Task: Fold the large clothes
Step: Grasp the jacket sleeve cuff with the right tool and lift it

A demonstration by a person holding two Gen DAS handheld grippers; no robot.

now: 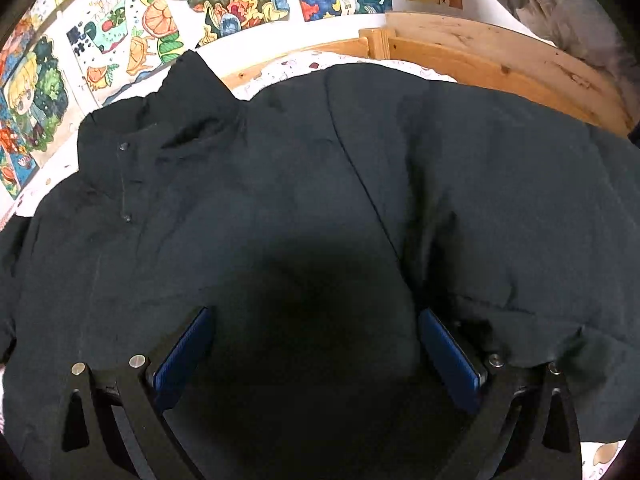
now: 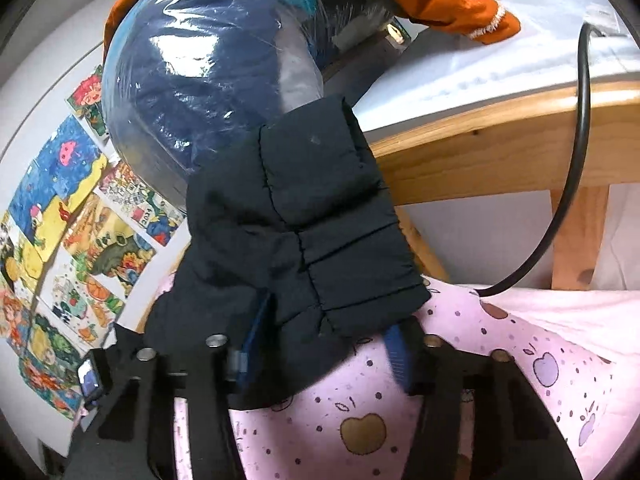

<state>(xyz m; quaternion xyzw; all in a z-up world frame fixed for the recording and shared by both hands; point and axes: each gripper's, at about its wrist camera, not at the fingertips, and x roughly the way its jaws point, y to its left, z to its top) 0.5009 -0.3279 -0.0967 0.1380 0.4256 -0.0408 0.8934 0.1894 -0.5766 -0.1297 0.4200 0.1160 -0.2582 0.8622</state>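
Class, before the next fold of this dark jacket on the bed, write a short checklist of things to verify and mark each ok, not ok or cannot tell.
1. right gripper has jacket fabric between its pads: ok.
2. That padded jacket piece is gripped firmly: cannot tell.
3. left gripper open above the jacket: ok.
4. Jacket body lies spread flat: ok.
5. black cable clear of the held fabric: ok.
6. pink sheet not caught in the grip: cannot tell.

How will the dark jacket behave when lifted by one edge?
The jacket is probably floppy: its quilted end sags and folds over the right gripper. Likely light for its bulk, since the panels look puffy. Possibly slippery; the shell looks smooth, so a thin pinch may creep.
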